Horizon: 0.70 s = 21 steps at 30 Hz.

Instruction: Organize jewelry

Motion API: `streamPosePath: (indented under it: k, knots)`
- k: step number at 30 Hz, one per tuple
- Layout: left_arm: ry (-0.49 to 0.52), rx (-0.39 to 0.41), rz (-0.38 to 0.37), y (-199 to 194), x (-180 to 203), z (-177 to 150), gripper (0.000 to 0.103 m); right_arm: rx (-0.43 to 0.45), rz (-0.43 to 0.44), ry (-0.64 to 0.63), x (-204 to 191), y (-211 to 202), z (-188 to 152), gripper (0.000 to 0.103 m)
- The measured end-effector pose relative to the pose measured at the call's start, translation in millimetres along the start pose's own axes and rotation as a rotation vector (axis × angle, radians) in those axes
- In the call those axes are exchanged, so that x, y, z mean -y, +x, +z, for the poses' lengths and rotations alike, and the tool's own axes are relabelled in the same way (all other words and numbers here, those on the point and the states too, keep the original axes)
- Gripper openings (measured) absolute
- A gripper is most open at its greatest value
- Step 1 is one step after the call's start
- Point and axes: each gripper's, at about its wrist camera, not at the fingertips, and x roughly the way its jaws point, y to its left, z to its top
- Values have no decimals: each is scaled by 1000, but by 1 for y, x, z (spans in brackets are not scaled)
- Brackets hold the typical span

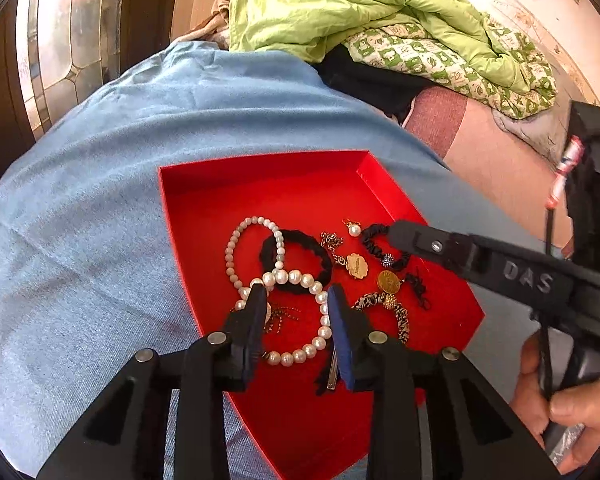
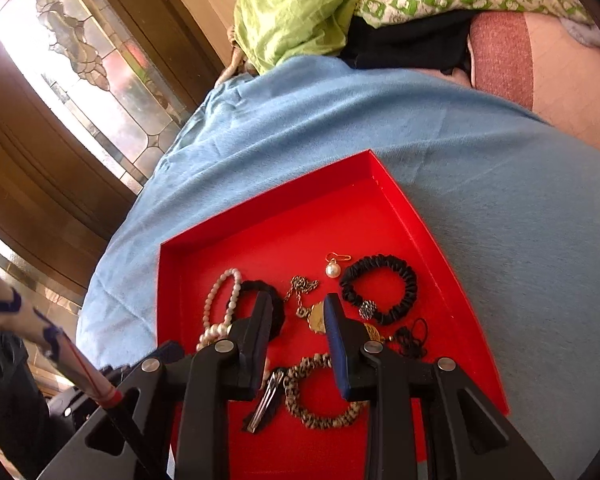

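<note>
Each hand-held gripper, left point(image 1: 296, 296) and right point(image 2: 298, 306), hangs parted, gripping nothing, over the jewelry-cluttered red tray point(image 1: 260, 184).

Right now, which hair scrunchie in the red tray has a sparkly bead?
The thin black satin scrunchie near the tray's right wall; the others lack beads.

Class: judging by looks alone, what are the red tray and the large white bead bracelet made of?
Red tray: likely matte cardboard, since its thin folded walls show no shine. Large white bead bracelet: pearl or imitation pearl, with round beads carrying a soft glossy sheen.
</note>
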Motion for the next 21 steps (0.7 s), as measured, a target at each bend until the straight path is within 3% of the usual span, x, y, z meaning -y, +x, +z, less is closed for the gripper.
streamPosePath:
  k: [6,11,16,21]
  knots:
    - [31,37,67,-7,6,-2,34,19,-29,-18,-1,-20,-12,32]
    - [20,57,81,-14,5,-5,36,27,-57,-16,9,-39,-25,33]
    - [43,118,130,-28,14,-10,39,31,-82,-17,19,-63,-48,35]
    - [48,187,130,-54,29,-24,51,57,-105,-54,17,-100,-85,48]
